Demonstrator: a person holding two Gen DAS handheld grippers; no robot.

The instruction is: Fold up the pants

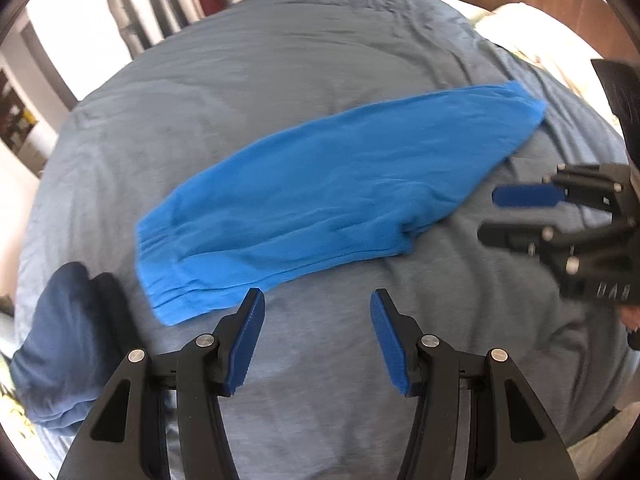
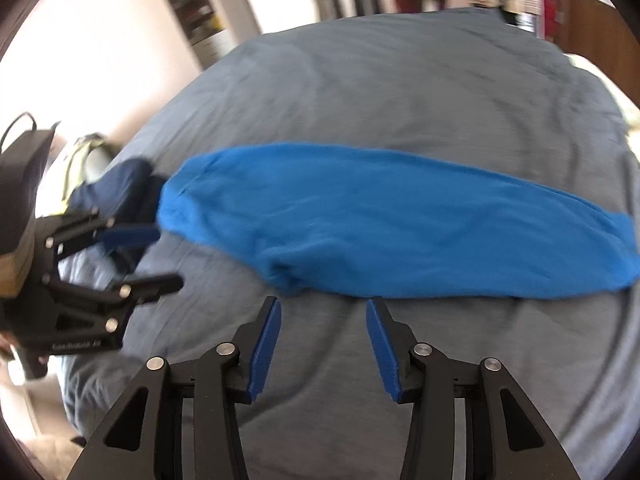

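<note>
Here, left wrist view: left gripper angled down, jaws apart, empty, just short of the bright blue cloth pants lying lengthwise on the grey-blue bedsheet. Right wrist view: right gripper likewise parted, empty, near the pants' edge.

R-wrist view motion-blurred; dark garment partly hidden behind left gripper.

Soft daylight, overexposed upper-left background, motion blur throughout, strong fisheye curvature, dark vignetted corners
</note>
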